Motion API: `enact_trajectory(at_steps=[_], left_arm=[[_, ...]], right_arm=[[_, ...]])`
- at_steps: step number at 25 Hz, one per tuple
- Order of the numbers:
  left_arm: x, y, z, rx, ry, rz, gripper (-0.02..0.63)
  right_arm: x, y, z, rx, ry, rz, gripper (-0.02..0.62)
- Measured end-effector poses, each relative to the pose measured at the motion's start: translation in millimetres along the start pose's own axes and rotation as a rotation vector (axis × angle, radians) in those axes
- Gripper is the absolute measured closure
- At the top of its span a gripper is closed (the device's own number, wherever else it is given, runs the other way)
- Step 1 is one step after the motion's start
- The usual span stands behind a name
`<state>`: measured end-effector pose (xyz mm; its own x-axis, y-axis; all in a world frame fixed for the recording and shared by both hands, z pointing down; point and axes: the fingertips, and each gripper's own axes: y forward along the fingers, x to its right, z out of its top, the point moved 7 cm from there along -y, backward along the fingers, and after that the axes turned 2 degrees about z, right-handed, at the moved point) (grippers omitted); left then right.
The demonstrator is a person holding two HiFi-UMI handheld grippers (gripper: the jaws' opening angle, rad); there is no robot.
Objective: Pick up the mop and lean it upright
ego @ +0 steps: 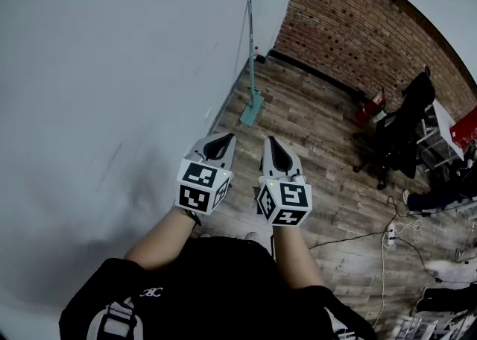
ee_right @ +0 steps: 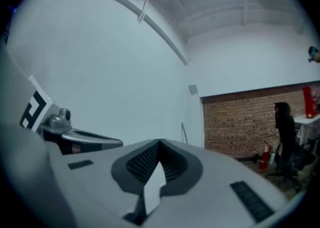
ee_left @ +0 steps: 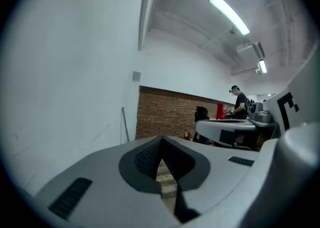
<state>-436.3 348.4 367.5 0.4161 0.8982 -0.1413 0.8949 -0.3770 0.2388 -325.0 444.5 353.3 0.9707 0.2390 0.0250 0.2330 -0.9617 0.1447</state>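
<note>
The mop (ego: 251, 70) stands upright against the white wall, its thin grey handle rising from a teal flat head (ego: 251, 109) on the wood floor. Its handle also shows far off as a thin line in the left gripper view (ee_left: 124, 124) and in the right gripper view (ee_right: 183, 133). Both grippers are held side by side in front of me, well short of the mop. My left gripper (ego: 218, 142) is shut and holds nothing. My right gripper (ego: 270, 145) is shut too, with nothing between its jaws.
A white wall (ego: 112, 70) runs along the left and a brick wall (ego: 358, 25) closes the far end. A black office chair (ego: 399, 130), red items (ego: 370, 109) and floor cables (ego: 380, 238) lie to the right. A person (ee_left: 239, 104) stands far off.
</note>
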Motion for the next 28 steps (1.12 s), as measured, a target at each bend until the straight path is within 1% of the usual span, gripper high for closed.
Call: enact_trajectory(at_steps=[8,14,17,20,24,28], left_arm=[[-4,7,-2,-0.007,0.000,-0.022,0.609],[-14,10,-12,-0.011,-0.003,-0.043,0.609],[-23,16,-10,-0.024,-0.030,-0.055,0.609],[-28,30,-14,-0.045,-0.061,-0.078,0.609],[-31,57,-16,-0.062,-0.049,-0.081,0.609],[-35,108,-1,-0.077,-0.020,-0.074,0.609]], right_arm=[[1,6,-7,-0.018,0.036,-0.019,0.581],[-9,13,-17,-0.022,0.039,-0.024,0.581],[-10,21,-16,-0.036,0.047,-0.030,0.581],[-5,31,-20,-0.047,0.051,-0.025,0.581],[10,51,-27,-0.050,0.062,-0.018,0.581],[49,88,-24,-0.036,0.089,-0.006,0.581]])
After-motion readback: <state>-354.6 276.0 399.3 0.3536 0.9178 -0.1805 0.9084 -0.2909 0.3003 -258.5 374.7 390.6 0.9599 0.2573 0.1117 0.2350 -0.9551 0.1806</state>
